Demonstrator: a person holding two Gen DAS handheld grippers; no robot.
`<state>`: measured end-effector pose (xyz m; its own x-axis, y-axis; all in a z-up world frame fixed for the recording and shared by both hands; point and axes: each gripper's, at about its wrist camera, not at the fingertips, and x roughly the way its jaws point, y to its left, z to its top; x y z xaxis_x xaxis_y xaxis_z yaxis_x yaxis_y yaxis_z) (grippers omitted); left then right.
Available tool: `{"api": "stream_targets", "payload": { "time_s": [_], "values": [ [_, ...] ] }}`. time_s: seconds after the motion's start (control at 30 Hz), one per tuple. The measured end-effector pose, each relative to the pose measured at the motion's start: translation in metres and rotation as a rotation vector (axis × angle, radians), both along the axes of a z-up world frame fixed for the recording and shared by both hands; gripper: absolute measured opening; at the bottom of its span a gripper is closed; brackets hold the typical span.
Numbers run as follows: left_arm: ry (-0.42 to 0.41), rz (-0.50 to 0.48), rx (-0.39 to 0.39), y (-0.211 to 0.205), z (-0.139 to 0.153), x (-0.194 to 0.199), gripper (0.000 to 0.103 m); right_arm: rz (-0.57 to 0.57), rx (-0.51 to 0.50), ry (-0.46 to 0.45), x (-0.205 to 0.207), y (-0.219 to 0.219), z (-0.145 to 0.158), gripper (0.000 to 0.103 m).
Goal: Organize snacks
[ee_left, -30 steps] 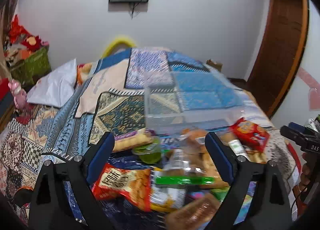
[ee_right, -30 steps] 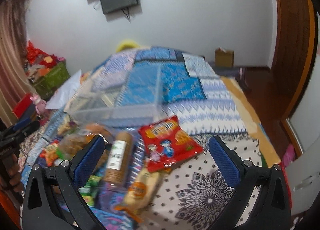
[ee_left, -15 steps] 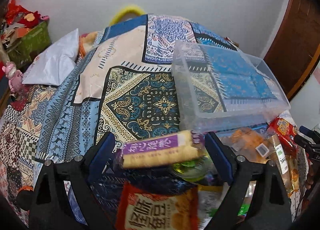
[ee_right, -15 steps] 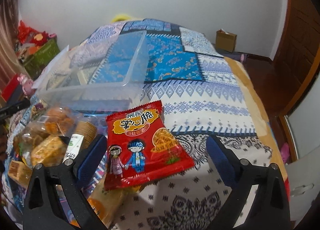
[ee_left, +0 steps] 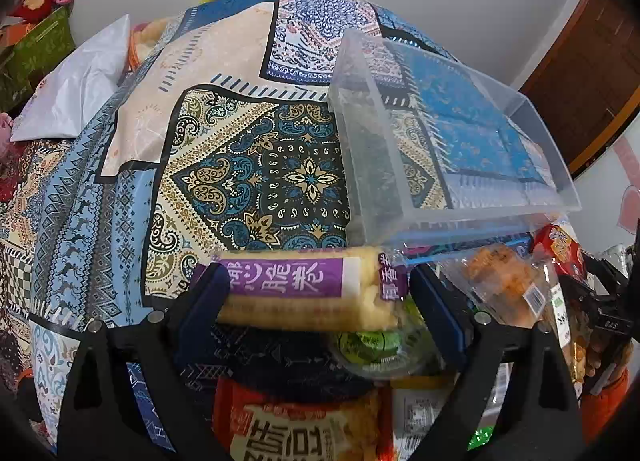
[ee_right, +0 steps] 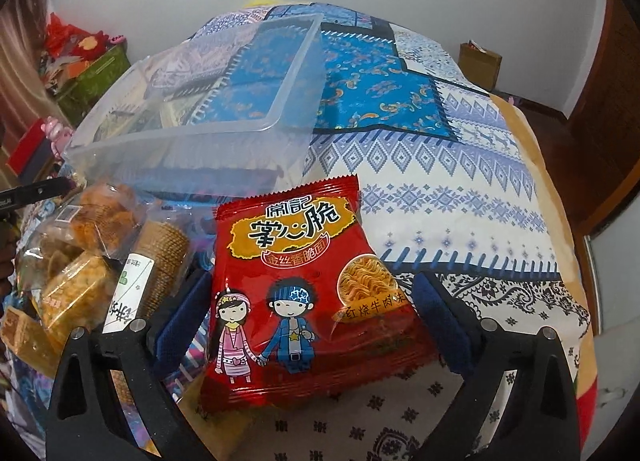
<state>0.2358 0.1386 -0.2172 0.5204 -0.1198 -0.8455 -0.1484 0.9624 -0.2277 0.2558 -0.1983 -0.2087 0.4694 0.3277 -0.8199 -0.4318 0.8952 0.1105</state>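
Note:
A long yellow wafer pack with a purple label (ee_left: pixel 304 287) lies crosswise between the open jaws of my left gripper (ee_left: pixel 316 301), its ends at the blue pads. A red noodle snack bag (ee_right: pixel 304 297) lies between the open jaws of my right gripper (ee_right: pixel 310 313), not squeezed. An empty clear plastic bin (ee_left: pixel 448 149) stands just beyond both; it also shows in the right wrist view (ee_right: pixel 208 109). Several other snacks lie in a heap on the bed.
A green jelly cup (ee_left: pixel 376 345) and an orange-red snack bag (ee_left: pixel 296 429) lie under my left gripper. Clear bags of biscuits (ee_right: pixel 80 245) and a round cracker roll (ee_right: pixel 156 261) lie left of the red bag. The patterned bedspread (ee_left: pixel 224 165) stretches beyond. A brown box (ee_right: pixel 478 65) sits at the far right.
Both grippers have moved forward and down. The wafer pack now sits between the left jaws and the red bag between the right jaws. Both stay open.

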Motion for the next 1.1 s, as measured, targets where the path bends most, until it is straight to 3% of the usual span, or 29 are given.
{"api": "stream_targets", "payload": {
  "time_s": [0.17, 0.3, 0.37, 0.57, 0.8, 0.93, 1.1],
  "values": [
    [0.03, -0.016, 0.032, -0.005, -0.005, 0.008, 0.093, 0.003, -0.004, 0.007, 0.003, 0.002, -0.002, 0.095],
    [0.009, 0.006, 0.031, -0.002, -0.008, 0.004, 0.091, -0.002, 0.008, -0.003, 0.002, 0.001, -0.001, 0.087],
    [-0.003, 0.01, 0.031, -0.003, -0.007, 0.0, 0.086, -0.002, 0.006, -0.01, 0.0, 0.002, 0.0, 0.08],
    [-0.038, -0.006, 0.043, -0.01, 0.006, -0.014, 0.066, 0.004, -0.013, -0.042, -0.009, 0.002, 0.007, 0.072],
    [-0.075, -0.01, 0.042, -0.013, 0.026, -0.038, 0.046, -0.02, 0.031, -0.053, -0.021, -0.012, 0.02, 0.062],
    [-0.07, -0.024, 0.018, -0.011, 0.029, -0.057, 0.041, -0.026, 0.041, -0.076, -0.03, -0.015, 0.03, 0.062],
    [0.0, -0.044, 0.018, -0.009, 0.019, -0.082, 0.039, -0.028, 0.065, -0.103, -0.039, -0.015, 0.041, 0.062]
  ]
}}
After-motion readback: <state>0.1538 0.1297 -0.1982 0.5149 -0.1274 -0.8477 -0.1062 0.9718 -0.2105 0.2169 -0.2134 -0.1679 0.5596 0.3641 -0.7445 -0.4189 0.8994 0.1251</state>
